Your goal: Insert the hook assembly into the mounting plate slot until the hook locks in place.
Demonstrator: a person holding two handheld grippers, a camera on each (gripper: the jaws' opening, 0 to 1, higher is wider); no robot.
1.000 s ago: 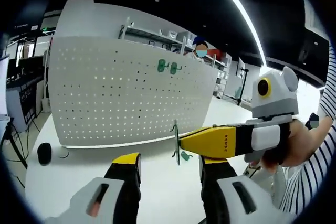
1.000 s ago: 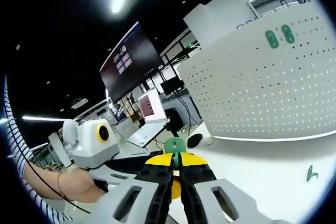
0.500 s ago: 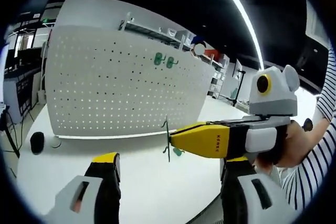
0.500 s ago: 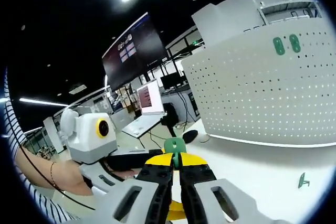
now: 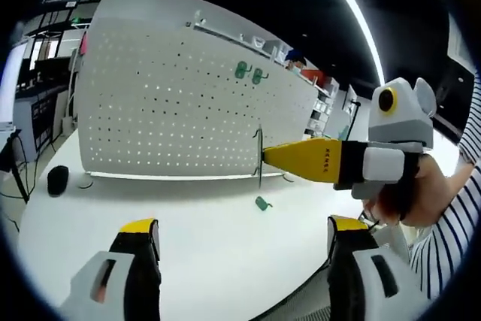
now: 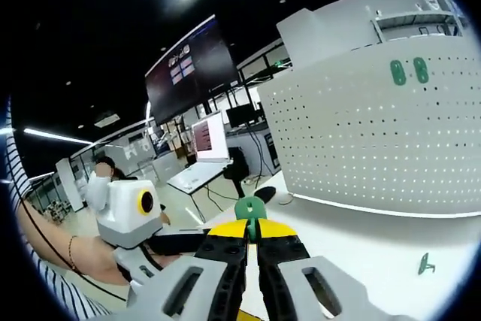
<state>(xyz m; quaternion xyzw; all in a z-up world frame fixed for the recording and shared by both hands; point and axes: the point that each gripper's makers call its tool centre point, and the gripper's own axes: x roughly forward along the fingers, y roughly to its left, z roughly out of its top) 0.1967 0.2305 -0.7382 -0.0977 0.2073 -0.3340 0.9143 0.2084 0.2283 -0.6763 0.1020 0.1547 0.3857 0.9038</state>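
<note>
step: carrying hook to board | right gripper (image 6: 252,249) pinches green hook (image 6: 249,208) | left gripper (image 5: 240,242) spread, empty | next: align with pegboard (image 5: 188,103) hole

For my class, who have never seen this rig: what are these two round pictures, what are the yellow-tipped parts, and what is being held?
A person holds a hand-held gripper in each hand; each carries a fisheye camera looking along its own jaws. In the left gripper view, the left gripper has its jaws wide apart, empty. The right gripper enters from the right, pinching a green hook. The right gripper view shows that hook between closed jaws. On the white table stand a white pegboard with two green hooks mounted and one loose green hook.
</note>
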